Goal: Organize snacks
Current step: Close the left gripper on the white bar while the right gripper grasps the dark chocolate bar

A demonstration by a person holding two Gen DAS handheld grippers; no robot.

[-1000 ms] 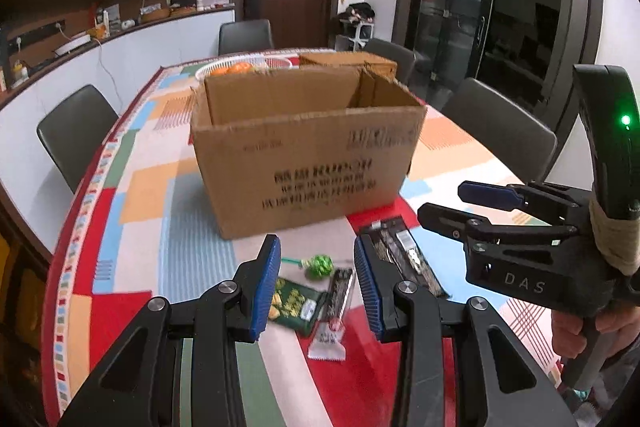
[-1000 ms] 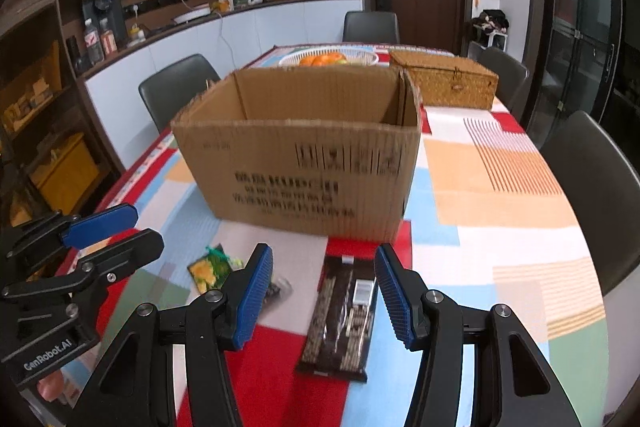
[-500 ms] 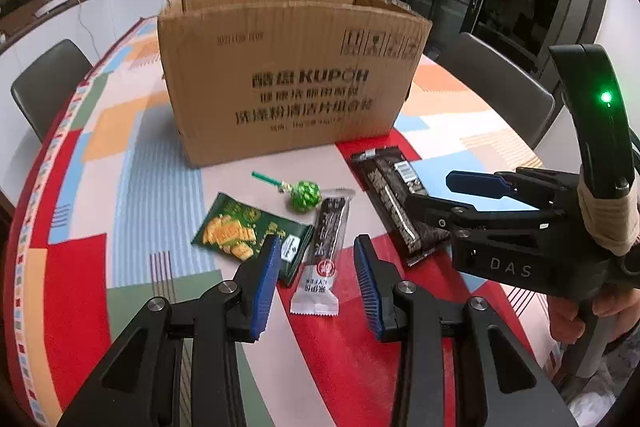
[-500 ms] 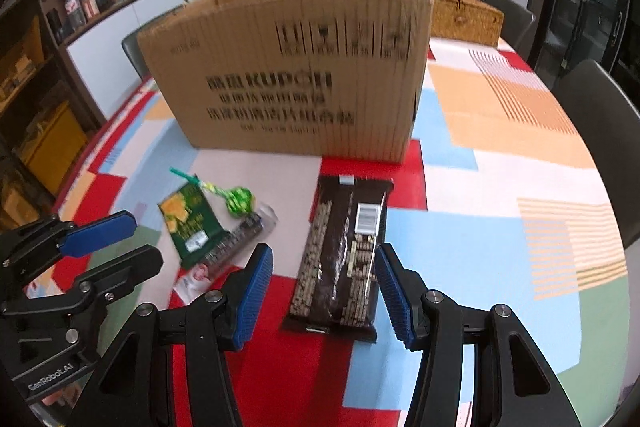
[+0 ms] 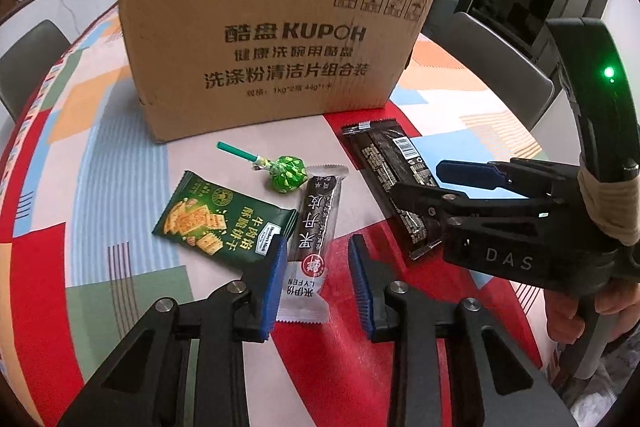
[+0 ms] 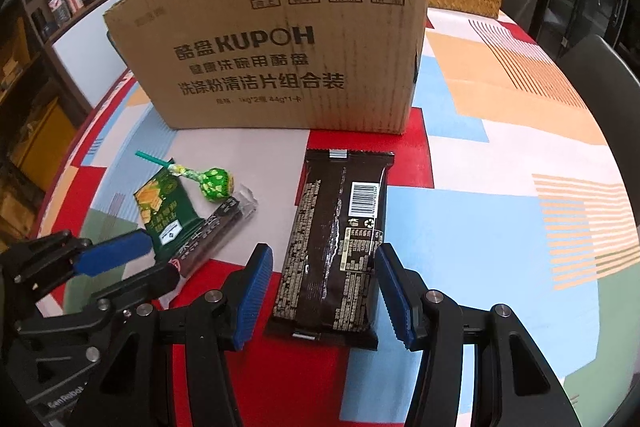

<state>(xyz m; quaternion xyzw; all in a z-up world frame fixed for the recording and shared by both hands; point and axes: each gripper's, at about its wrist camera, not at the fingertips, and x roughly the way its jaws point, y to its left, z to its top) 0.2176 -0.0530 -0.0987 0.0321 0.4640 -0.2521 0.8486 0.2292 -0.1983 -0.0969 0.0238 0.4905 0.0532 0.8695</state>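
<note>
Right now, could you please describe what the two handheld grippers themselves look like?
Both are black plastic linkage frames with silver pivot bolts and two ribbed blue finger pads. The left gripper shows white "GenRobot" lettering when seen from the right wrist view. The right gripper bears "DAS" in pale letters, and its curved black handle has a green light and a beige tape wrap. A bare hand grips that handle.

Green lollipop (image 5: 287, 173), brown carton (image 5: 272, 39)

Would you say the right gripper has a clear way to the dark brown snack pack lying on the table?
Probably yes: the right gripper stands open astride the dark brown snack pack's near end, with nothing lying on it.
</note>
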